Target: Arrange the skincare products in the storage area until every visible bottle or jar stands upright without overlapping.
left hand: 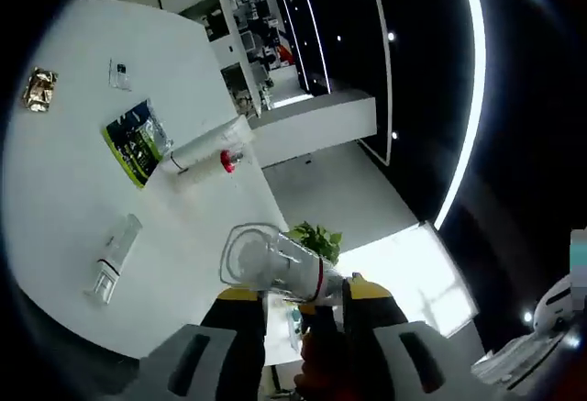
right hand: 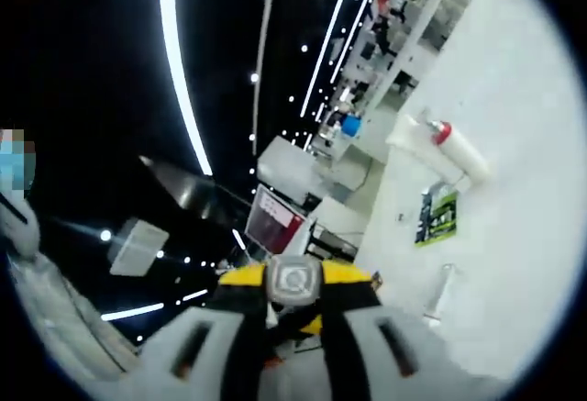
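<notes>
Btwn left gripper (left hand: 303, 307) jaws, clear bottle (left hand: 275, 261) lies sideways.

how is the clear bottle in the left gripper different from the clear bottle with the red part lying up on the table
The held bottle is off the white table, clamped between the left gripper's jaws; the red-capped bottle lies on the table beside a green packet. The held one shows only a thin red band, the other a solid red cap. Both are clear, and neither stands upright.
</notes>
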